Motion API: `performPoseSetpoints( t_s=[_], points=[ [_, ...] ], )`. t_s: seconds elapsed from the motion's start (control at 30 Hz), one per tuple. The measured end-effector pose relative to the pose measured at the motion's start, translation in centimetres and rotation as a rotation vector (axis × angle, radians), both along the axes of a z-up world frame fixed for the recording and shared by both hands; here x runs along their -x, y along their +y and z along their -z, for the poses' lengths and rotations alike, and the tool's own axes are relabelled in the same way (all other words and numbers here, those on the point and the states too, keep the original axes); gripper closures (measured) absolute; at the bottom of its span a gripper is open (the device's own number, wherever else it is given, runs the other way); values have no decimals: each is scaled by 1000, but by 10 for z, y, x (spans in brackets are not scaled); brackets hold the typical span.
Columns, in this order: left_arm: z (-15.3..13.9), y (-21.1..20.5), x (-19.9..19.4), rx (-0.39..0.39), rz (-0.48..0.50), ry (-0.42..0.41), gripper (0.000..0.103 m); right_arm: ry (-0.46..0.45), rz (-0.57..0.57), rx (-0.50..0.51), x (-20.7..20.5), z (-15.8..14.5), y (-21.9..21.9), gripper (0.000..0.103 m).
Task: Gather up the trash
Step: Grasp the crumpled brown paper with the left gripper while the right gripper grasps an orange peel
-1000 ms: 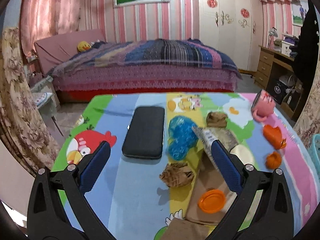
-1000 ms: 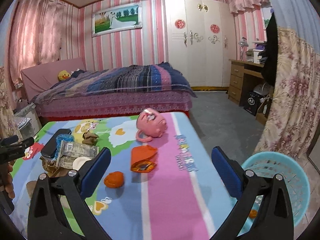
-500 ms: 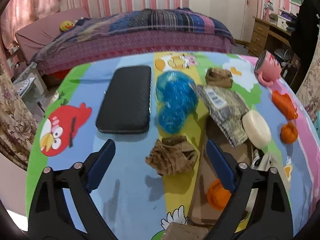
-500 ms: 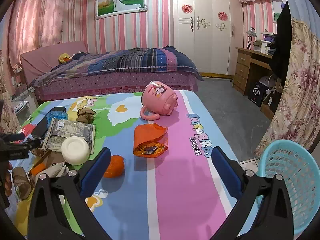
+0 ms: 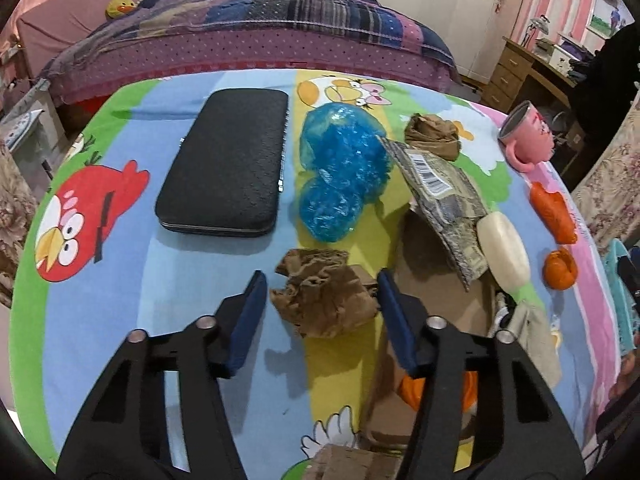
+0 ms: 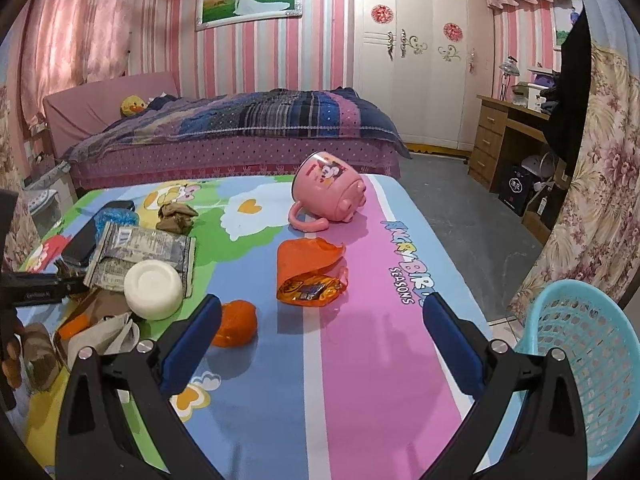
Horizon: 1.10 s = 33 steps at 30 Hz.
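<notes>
**Trash collection barely begun: first wad lined up between the left jaws**

The turquoise plastic mesh basket (image 6: 576, 364) beside the table shows no trash where its inside is visible, while about 8 scraps litter the cartoon-print tablecloth (image 5: 120, 280). The left gripper (image 5: 320, 300) has just been closing; its jaws straddle the crumpled brown paper wad (image 5: 324, 296), the right pad seemingly touching, the left just clear. The right gripper (image 6: 320, 328) is wide apart, empty, with the torn orange snack wrapper (image 6: 308, 272) lying just beyond its fingertips.
</notes>
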State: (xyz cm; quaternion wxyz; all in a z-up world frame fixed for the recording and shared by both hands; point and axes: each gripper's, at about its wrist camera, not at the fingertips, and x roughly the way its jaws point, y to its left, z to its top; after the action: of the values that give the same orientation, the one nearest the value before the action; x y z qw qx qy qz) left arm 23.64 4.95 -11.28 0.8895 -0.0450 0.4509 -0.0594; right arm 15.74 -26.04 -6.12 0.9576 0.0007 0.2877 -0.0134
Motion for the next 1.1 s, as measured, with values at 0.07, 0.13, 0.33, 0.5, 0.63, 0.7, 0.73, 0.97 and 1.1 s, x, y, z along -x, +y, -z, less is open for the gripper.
performPoseSetpoints(
  t_s=[0.07, 0.13, 0.33, 0.5, 0.63, 0.7, 0.73, 0.97, 1.1],
  points=[
    [1, -4, 1, -12, 11, 13, 55, 6, -7, 3, -1, 2, 3, 5],
    [3, -8, 2, -36, 15, 10, 55, 9, -11, 5, -1, 3, 5, 5],
    [-2, -6, 2, -45, 9, -16, 59, 12, -16, 10, 0, 3, 9, 5],
    [-25, -7, 11, -90, -5, -117, 59, 26, -25, 14, -1, 7, 13, 5],
    [-47, -7, 20, -124, -26, -209, 59, 48, -41, 10, -5, 14, 17, 5],
    [-58, -5, 24, -129, -45, -252, 59, 61, -56, 6, -9, 17, 22, 5],
    [-61, -4, 26, -131, -52, -263, 59, 74, -67, 5, -13, 20, 26, 5],
    [-74, -2, 30, -160, -85, -321, 59, 208, -134, 16, -41, 40, 50, 36],
    [-72, -2, 27, -164, -86, -314, 59, 231, -178, 4, -44, 44, 55, 63]
  ],
)
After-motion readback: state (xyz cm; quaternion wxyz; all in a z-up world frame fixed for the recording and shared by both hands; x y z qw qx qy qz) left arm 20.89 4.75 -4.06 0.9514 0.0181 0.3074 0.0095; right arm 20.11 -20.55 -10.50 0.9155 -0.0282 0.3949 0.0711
